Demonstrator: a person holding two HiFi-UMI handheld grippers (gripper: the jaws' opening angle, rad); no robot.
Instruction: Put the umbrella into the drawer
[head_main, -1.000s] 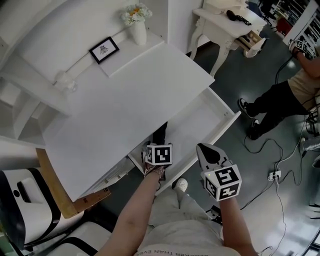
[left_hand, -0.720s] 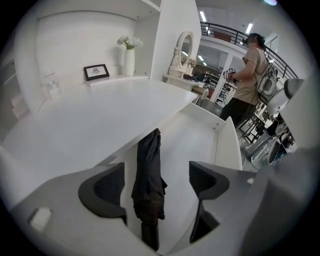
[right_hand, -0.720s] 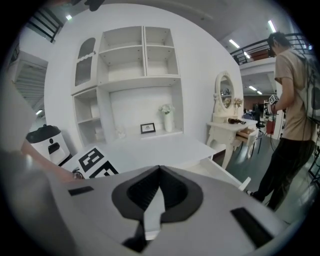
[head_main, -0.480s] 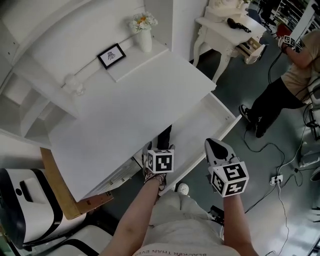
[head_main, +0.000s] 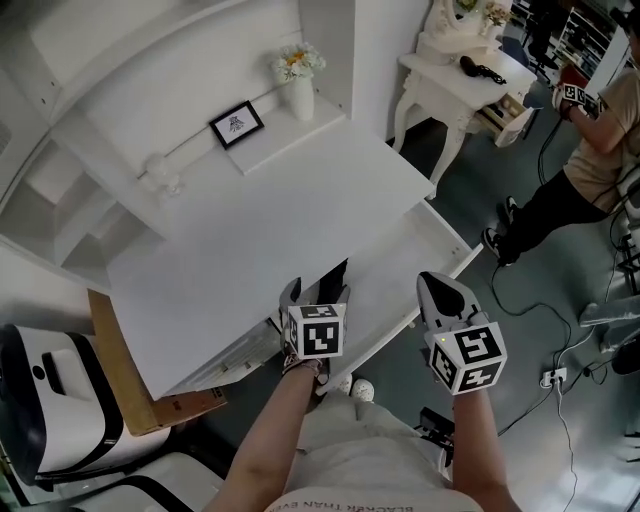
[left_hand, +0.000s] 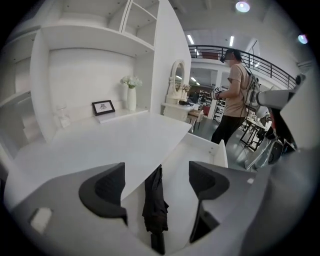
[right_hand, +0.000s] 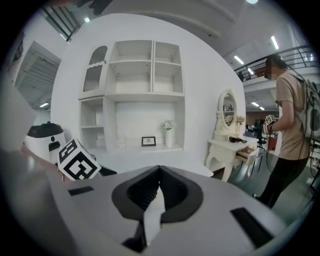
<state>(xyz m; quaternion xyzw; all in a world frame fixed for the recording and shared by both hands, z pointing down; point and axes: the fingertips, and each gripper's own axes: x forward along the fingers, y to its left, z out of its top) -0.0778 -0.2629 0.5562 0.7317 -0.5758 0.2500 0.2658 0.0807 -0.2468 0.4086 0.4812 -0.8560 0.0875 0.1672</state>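
1. The white table (head_main: 250, 235) fills the left of the head view. Its drawer (head_main: 395, 262) stands pulled out from under the near edge, open to the top.
2. The left tongs (head_main: 316, 300) are spread wide and pinch nothing. Over the last 1 second they have eased back a little toward the person, so more black cloth shows beyond them than before.
3. The umbrella (left_hand: 155, 200), black and folded, lies lengthwise on the drawer floor toward the drawer's left end, its far tip reaching the table's edge. In the left gripper view it sits in the gap between the 2 jaws but lower down, and it touches neither.
4. My reading is that the umbrella has been let go and now rests on its own, so the placing itself looks done. What seems left is to lift the left tongs clear without snagging the loose cloth.
5. The right tongs (head_main: 442, 295) are pressed together with nothing held. They hang near the drawer's front rim, well right of the umbrella, much as they did 1 second ago. They appear to play no part in the release.
6. At the far right a second person (head_main: 590, 150) stands well away from the drawer.
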